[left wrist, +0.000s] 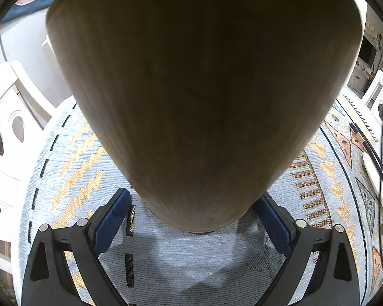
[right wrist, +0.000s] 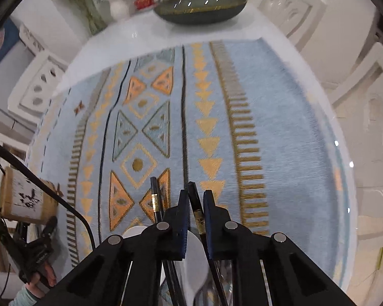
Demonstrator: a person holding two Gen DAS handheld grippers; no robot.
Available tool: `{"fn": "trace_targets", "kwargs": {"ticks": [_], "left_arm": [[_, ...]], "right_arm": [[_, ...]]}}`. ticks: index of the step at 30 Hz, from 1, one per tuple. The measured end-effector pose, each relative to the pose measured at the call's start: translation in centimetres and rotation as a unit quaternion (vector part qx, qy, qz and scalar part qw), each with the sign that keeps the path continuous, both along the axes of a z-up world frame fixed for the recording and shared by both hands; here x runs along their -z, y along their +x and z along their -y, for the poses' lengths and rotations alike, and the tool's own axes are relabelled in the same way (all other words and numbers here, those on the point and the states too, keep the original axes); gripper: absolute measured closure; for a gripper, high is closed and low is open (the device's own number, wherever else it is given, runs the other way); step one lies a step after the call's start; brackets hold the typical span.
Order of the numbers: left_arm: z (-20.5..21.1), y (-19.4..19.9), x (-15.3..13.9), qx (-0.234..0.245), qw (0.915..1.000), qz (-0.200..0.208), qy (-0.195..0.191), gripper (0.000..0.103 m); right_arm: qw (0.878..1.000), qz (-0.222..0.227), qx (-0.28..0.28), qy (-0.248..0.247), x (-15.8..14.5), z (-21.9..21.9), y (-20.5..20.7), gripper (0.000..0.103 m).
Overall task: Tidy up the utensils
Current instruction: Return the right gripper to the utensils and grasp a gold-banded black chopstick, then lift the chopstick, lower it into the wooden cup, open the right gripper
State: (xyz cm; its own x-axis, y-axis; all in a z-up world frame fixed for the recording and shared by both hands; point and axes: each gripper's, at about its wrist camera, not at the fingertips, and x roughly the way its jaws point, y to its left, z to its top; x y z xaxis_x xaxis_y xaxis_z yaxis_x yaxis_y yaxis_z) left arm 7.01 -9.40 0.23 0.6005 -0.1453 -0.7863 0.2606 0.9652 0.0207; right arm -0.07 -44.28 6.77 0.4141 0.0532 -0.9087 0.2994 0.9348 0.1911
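Left gripper (left wrist: 192, 216): fingers apart, blue pads flanking the base of a wooden holder (left wrist: 201, 89); contact hard to make out. The holder blocks most of the view from 12 o'clock. Right gripper (right wrist: 193, 199): fingers nearly together, clamped on a black chopstick (right wrist: 194, 199). A second chopstick (right wrist: 155, 199) lies at 9 o'clock of it on the cloth (right wrist: 280, 127). A white spoon (right wrist: 194, 262) is partly hidden under the fingers.
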Motion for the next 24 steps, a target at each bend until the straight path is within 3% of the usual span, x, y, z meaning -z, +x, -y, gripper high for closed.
{"fn": "trace_targets", "kwargs": {"ticks": [15, 24], "left_arm": [[-0.1, 0.1, 0.1, 0.001, 1.0000, -0.001, -0.002, 0.005], [-0.1, 0.1, 0.1, 0.001, 1.0000, -0.001, -0.002, 0.005]], "right_arm": [[0.990, 0.130, 0.036, -0.039, -12.0, -0.4, -7.8, 0.093], [0.968, 0.244, 0.006, -0.065, -19.6, -3.2, -7.2, 0.095]]}}
